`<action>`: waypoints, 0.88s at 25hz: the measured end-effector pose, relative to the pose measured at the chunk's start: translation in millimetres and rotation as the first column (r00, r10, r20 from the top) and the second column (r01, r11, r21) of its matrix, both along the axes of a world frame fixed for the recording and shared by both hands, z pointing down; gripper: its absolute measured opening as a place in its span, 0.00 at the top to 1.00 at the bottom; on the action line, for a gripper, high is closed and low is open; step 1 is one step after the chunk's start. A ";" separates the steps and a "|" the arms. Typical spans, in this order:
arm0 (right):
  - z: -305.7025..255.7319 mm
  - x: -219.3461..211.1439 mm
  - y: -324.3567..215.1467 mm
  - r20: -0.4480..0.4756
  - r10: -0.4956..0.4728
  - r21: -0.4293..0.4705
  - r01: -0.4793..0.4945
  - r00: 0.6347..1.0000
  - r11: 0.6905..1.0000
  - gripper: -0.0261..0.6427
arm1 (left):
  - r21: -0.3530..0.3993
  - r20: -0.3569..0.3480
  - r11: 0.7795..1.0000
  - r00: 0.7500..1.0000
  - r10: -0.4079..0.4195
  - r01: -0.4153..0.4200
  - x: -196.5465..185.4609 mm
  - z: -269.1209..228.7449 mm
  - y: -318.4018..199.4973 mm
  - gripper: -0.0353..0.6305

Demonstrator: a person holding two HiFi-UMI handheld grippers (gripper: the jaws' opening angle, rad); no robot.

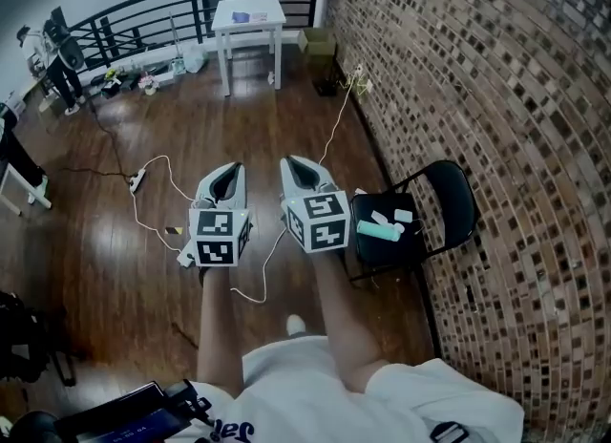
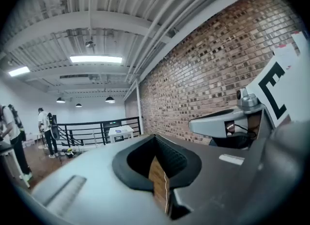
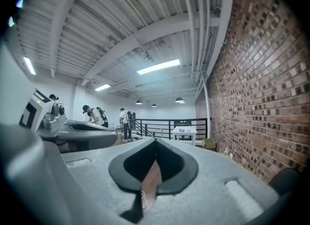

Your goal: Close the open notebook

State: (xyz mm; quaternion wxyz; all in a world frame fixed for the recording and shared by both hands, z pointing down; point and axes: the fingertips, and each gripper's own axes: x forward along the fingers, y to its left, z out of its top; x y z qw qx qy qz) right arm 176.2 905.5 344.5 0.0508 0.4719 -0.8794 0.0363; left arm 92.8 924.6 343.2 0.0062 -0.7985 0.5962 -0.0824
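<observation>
I hold both grippers side by side at waist height, pointing along a wooden floor. My left gripper (image 1: 227, 170) has its jaws together with nothing between them, which also shows in the left gripper view (image 2: 155, 137). My right gripper (image 1: 298, 161) looks the same, jaws meeting at the tips and empty (image 3: 156, 140). Far ahead stands a small white table (image 1: 272, 23), also visible from each gripper (image 2: 120, 132) (image 3: 185, 132). A small flat bluish thing (image 1: 240, 17) lies on it, too small to make out. No open notebook is clearly visible.
A brick wall (image 1: 477, 97) runs along the right. A black folding chair (image 1: 449, 193) beside it carries a teal cylinder (image 1: 378, 231) and white bits. White cables and a power strip (image 1: 137, 180) lie on the floor. A black railing (image 1: 143, 11) and a cardboard box (image 1: 318, 42) stand at the far end, with people at the far left.
</observation>
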 end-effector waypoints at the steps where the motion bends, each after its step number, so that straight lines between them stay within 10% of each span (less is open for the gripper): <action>1: 0.1 5.6 -12.3 0.008 -0.003 -0.007 0.003 1.000 1.000 0.98 | 0.002 0.015 1.000 1.000 0.002 -0.002 6.6 -0.2 -10.8 0.92; 22: 31.3 -37.7 -246.4 -0.072 -0.056 -0.048 0.052 0.996 0.997 0.98 | -0.043 -0.055 0.994 0.993 -0.104 0.101 -59.5 30.5 -255.2 0.92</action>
